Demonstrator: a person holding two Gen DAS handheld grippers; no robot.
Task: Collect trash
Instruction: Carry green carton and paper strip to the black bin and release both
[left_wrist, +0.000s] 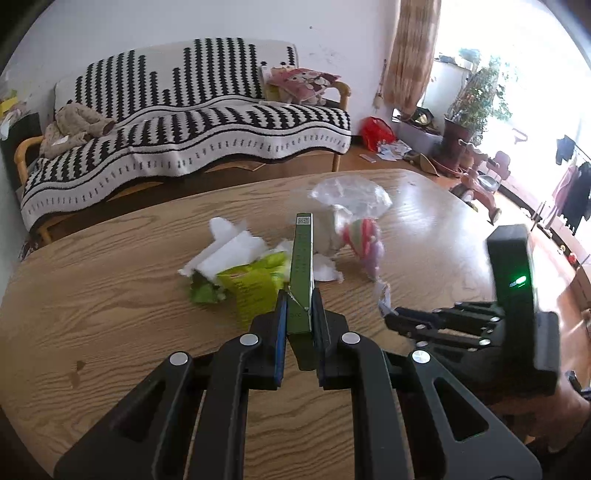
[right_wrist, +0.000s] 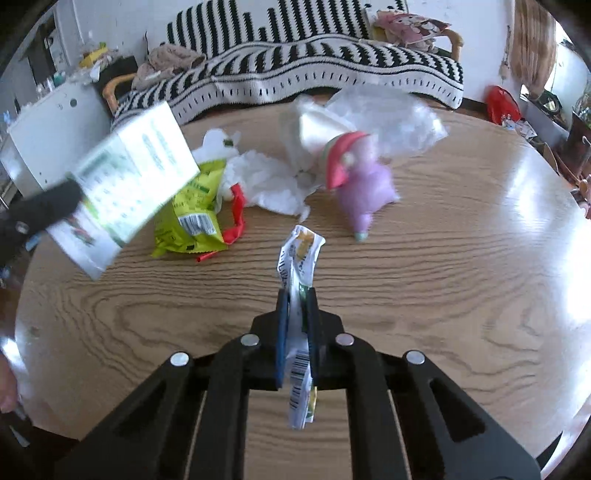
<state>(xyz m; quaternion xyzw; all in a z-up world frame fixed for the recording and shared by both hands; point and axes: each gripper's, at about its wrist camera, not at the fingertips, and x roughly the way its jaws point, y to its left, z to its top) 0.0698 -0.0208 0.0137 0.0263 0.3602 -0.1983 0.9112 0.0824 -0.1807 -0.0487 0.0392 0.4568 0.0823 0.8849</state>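
Meanwhile, the left gripper (left_wrist: 299, 295) is pinching a green-and-white carton (left_wrist: 302, 273), and the right gripper (right_wrist: 297, 295) is clamping a crumpled wrapper (right_wrist: 300, 258). Behind, at frame centre, a clear plastic bag (right_wrist: 388, 114) is lying on the table (right_wrist: 461, 258), seemingly holding tissue.

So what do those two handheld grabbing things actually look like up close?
Both tools are matte black plastic. The left tool and right tool each have two flat fingers lined with blue pads, driven by angular linkage arms with triangular cut-outs and round silver pivot pins. Seen from the side, the right one carries a black upright block with a glowing green light.
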